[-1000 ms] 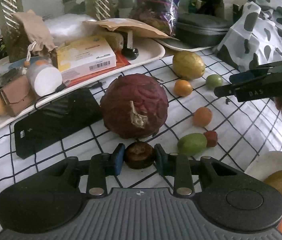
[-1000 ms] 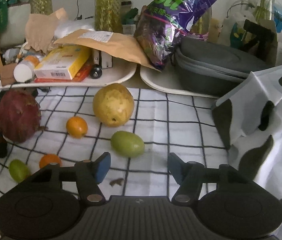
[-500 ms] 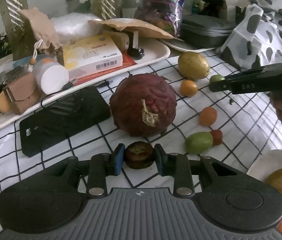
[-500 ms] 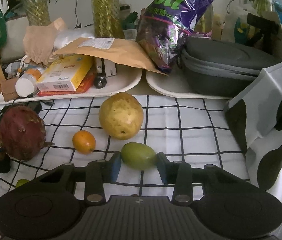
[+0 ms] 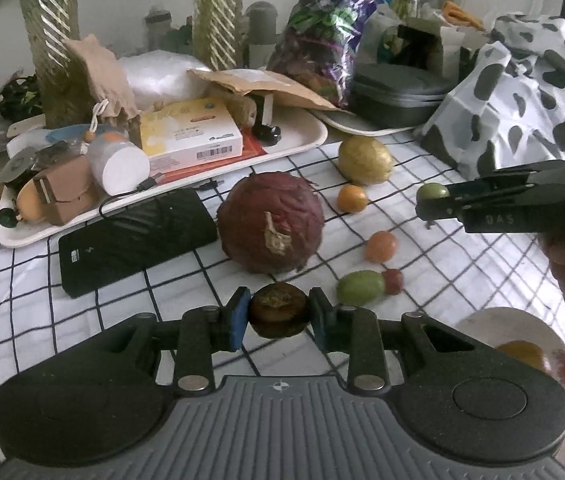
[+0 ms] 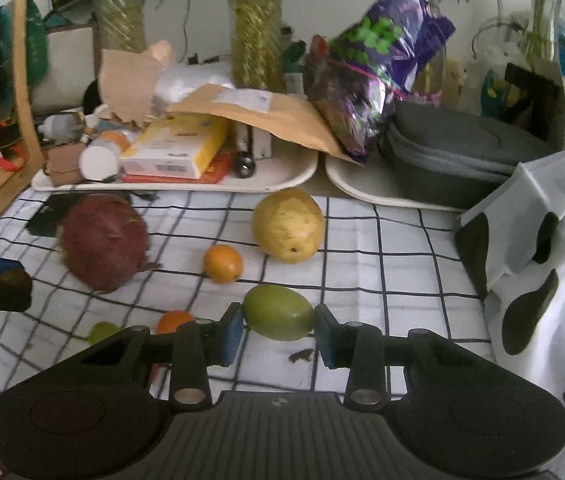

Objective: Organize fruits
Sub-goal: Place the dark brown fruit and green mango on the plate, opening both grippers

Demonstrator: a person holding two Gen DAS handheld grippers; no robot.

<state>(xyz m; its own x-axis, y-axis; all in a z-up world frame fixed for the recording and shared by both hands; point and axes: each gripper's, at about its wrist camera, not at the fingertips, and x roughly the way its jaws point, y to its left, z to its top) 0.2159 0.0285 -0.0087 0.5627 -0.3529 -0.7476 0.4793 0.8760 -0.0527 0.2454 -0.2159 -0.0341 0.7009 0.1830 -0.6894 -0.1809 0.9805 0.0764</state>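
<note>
My left gripper point(image 5: 278, 314) is shut on a small dark brown fruit point(image 5: 279, 311), held above the checked cloth in front of a big dark red fruit point(image 5: 270, 227). My right gripper point(image 6: 277, 331) is shut on a green oval fruit point(image 6: 278, 312) and holds it off the cloth; it shows in the left wrist view point(image 5: 432, 200) at the right. On the cloth lie a large yellow fruit point(image 6: 288, 225), a small orange point(image 6: 222, 263), another orange fruit point(image 5: 380, 246), a green fruit point(image 5: 360, 288) and a small red one point(image 5: 393, 281).
A white plate point(image 5: 478, 322) with a yellow-brown fruit point(image 5: 522, 354) sits at the near right. A black power bank point(image 5: 134, 236) lies left of the red fruit. Two cluttered white trays point(image 6: 282, 178) line the back. A spotted cloth point(image 6: 542, 248) is heaped at the right.
My right gripper closed on the green oval fruit and lifted it off the cloth. My left gripper kept hold of the brown fruit and drew back and up a little.
</note>
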